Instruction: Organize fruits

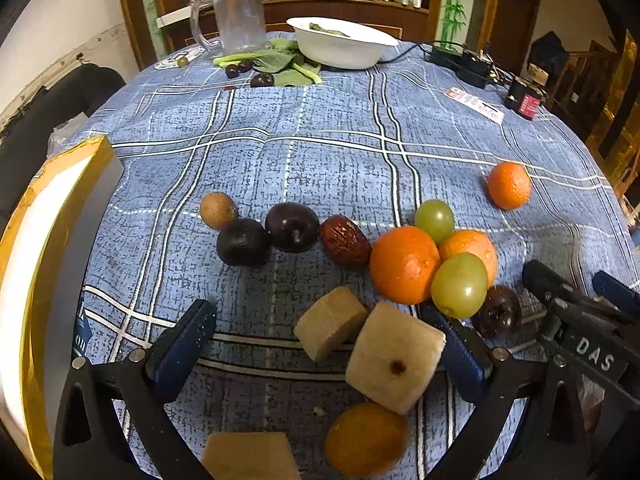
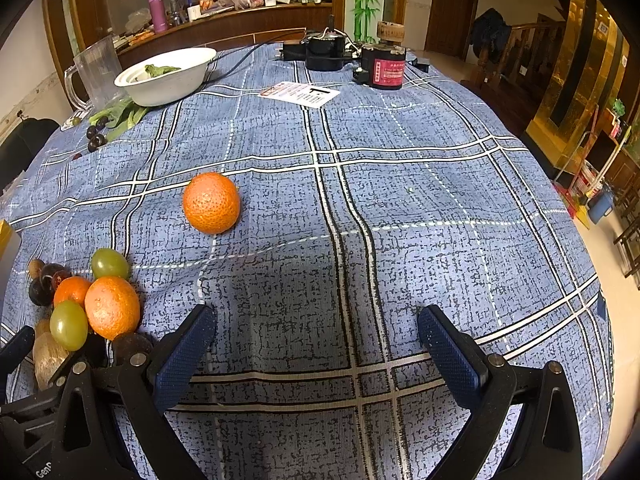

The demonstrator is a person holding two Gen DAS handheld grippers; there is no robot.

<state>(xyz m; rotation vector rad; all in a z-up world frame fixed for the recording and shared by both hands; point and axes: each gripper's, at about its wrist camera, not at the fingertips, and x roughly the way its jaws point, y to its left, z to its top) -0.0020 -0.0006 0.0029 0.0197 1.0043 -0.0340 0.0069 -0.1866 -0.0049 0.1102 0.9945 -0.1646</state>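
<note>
A cluster of fruit lies on the blue plaid tablecloth (image 1: pixel 320 160): two dark plums (image 1: pixel 292 227), a brown kiwi (image 1: pixel 218 210), a red date (image 1: pixel 345 241), two oranges (image 1: pixel 404 265), two green grapes (image 1: pixel 459 285) and several pale cut chunks (image 1: pixel 394 358). A lone orange (image 2: pixel 211 202) lies apart, also in the left wrist view (image 1: pixel 509 185). My left gripper (image 1: pixel 324 344) is open just above the chunks. My right gripper (image 2: pixel 316 344) is open and empty over bare cloth, right of the cluster (image 2: pixel 112 307).
A gold-edged white box (image 1: pixel 48 240) stands at the left. At the far side are a white bowl (image 1: pixel 340 42) with greens, a clear jug (image 1: pixel 238 16), small dark fruits (image 1: pixel 262 79), a paper card (image 2: pixel 298 94) and black and red devices (image 2: pixel 384 66).
</note>
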